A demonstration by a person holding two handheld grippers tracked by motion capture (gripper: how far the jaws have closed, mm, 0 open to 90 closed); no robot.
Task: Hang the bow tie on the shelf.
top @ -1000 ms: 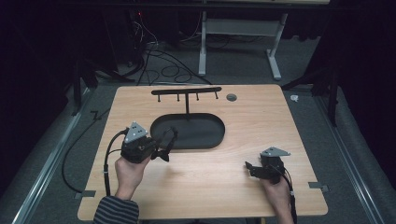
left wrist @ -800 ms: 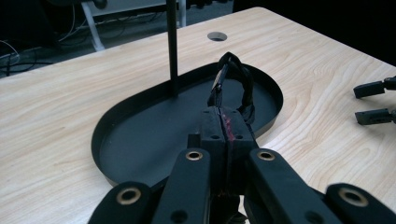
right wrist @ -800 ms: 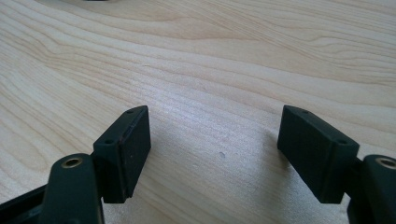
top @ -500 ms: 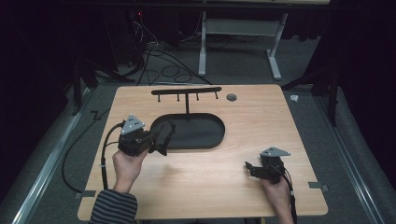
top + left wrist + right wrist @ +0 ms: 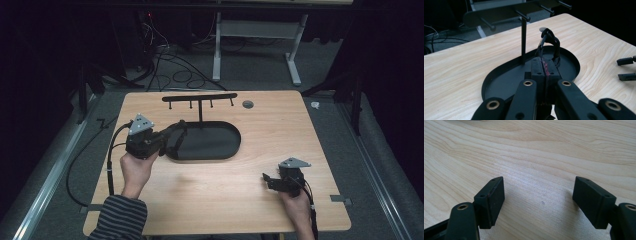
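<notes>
From the high view, the left tool point(image 5: 170, 137) hovers over the near-left rim of the black tray point(image 5: 227, 150) on the bench point(image 5: 210, 200), below the hook stand point(image 5: 200, 100); the right tool point(image 5: 267, 181) rests near the bench's front right.

Along the left gripper view, the jaws are clenched on a small black loop point(image 5: 549, 42), lifted above the tray; hanging it on a peg seems not yet done. What the loop is stays unclear.

Across the right gripper view, the jaws stand released over bare wood.
</notes>
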